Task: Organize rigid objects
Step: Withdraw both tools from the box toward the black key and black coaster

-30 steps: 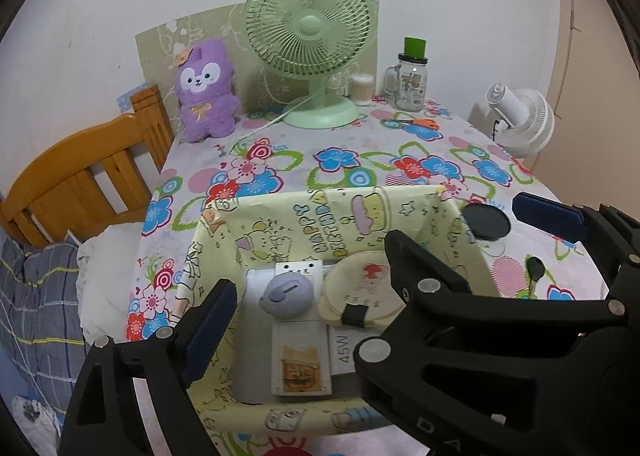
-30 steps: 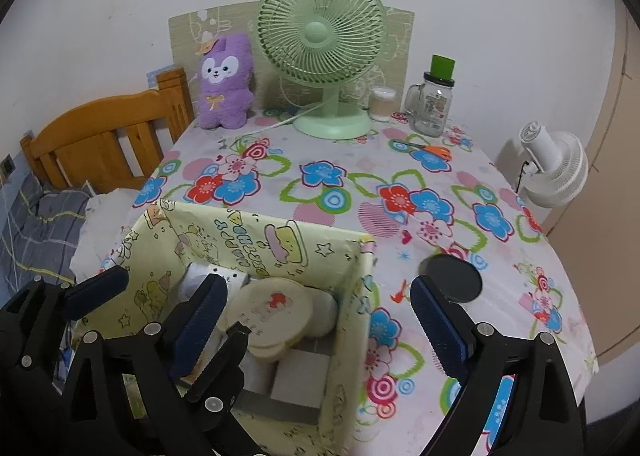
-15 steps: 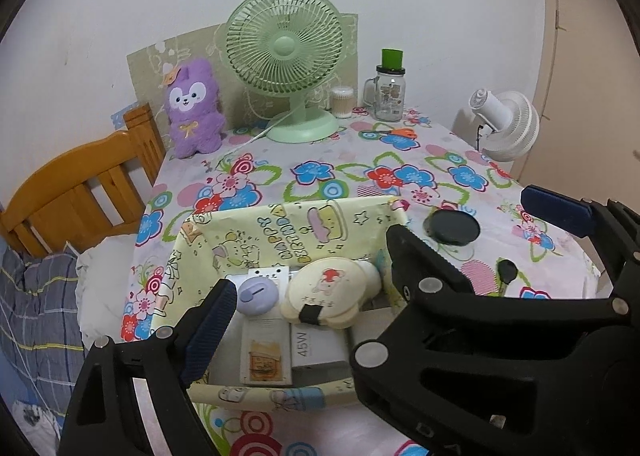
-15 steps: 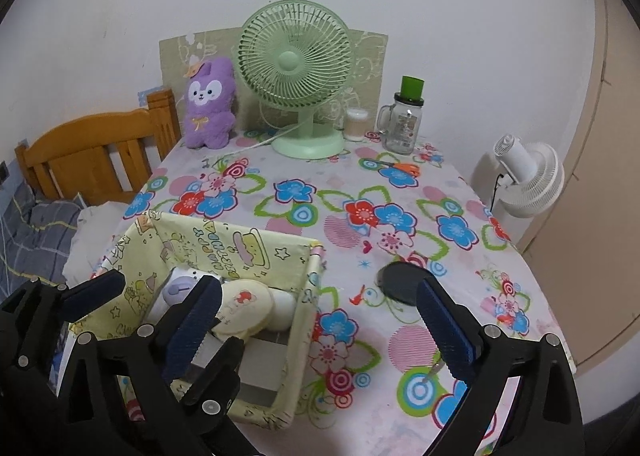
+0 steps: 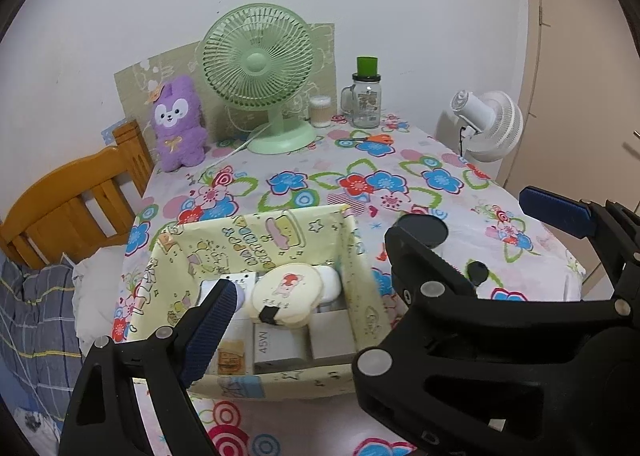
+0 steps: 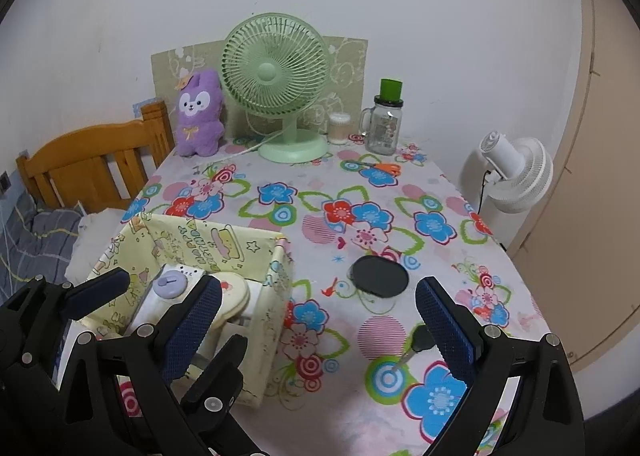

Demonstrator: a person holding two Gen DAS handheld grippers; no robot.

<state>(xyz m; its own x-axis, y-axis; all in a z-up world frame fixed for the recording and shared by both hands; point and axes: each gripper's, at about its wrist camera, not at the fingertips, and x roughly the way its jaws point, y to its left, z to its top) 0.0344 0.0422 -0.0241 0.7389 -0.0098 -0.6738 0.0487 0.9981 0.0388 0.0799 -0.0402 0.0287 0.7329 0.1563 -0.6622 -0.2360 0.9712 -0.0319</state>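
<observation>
Box (image 5: 256, 240) holds cream case (image 5: 286, 294); black disc (image 6: 379, 271) beside.

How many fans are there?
2: a green fan on the table's far end beside the purple plush, and a white fan beyond the table's right edge.

Both grippers, left gripper (image 5: 380, 268) and right gripper (image 6: 320, 320), are built of black plastic, studded with silver screws; ribbed blue pads (image 6: 444, 330) are fitted inside the fingers.

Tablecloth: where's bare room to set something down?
Free: the middle stretch between the yellow box and green fan, and the near-right corner past the key. Crowded: back edge, and around the black disc.
</observation>
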